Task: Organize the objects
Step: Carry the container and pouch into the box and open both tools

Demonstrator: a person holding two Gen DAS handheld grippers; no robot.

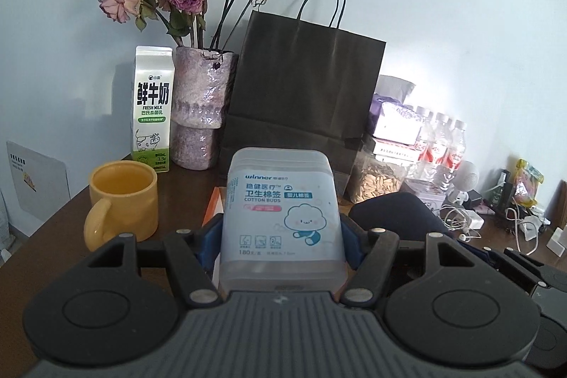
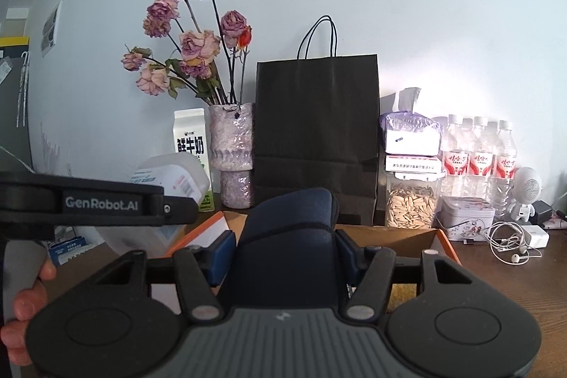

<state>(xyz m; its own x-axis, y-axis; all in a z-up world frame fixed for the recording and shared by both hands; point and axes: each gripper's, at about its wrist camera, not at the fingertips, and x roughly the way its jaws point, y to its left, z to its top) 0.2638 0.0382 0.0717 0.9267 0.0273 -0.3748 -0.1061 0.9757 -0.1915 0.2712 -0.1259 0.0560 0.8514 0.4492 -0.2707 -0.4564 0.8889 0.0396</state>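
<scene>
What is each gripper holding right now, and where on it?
The left gripper clamps the cotton buds box across its two long sides, near the bottom end. The right gripper grips a dark blue padded case by its sides.

a black paper bag [image 2: 316, 130] stands between a vase of dried roses [image 2: 232, 144] and water bottles [image 2: 478, 154].

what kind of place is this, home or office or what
Most likely a home: a cluttered wooden desk against a plain wall. It holds a vase of dried roses, a milk carton, a yellow mug, water bottles and earphones.
</scene>
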